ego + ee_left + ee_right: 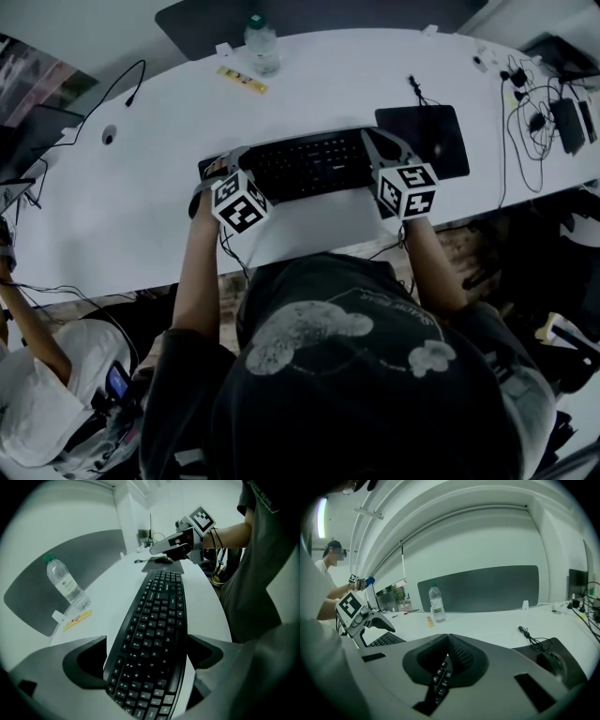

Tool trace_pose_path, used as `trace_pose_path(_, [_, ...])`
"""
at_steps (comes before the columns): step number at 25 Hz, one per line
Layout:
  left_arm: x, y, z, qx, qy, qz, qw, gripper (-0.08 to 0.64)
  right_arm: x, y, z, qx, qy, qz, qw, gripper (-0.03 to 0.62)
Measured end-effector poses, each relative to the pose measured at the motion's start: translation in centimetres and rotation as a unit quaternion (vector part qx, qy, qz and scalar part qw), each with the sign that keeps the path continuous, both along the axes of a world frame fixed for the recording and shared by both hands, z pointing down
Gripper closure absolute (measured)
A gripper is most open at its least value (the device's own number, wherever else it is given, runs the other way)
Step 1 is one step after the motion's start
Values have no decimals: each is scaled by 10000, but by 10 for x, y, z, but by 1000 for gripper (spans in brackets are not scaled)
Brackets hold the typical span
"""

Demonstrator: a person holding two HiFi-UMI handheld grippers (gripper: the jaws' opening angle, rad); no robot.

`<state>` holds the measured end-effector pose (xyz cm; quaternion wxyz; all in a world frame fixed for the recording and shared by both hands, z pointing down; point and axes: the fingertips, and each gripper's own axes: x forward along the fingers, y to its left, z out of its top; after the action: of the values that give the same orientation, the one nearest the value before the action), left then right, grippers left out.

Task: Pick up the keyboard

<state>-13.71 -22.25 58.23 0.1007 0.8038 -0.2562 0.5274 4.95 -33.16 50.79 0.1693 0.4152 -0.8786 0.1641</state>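
The keyboard [309, 164] is black and full-size, with a gentle curve along its length and low keys with pale lettering. It lies flat and keys-up on the white table [328, 84], toward the near edge and roughly mid-width, its long side running left to right. Its right end sits just beside a dark mouse pad [450, 155].

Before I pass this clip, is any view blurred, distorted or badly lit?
Head view: sharp, evenly lit on the table, dark below its edge. Left gripper view: fisheye bows the keyboard; corners black. Right gripper view: same fisheye curves the wall; ceiling light glares at top left.
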Motion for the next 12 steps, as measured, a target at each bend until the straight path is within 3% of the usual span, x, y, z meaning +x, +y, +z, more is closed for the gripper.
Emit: trace_pose_path(12, [-23, -2, 31, -1179, -352, 516, 9911, 5, -9, -23, 9, -123, 89, 123, 9998, 600])
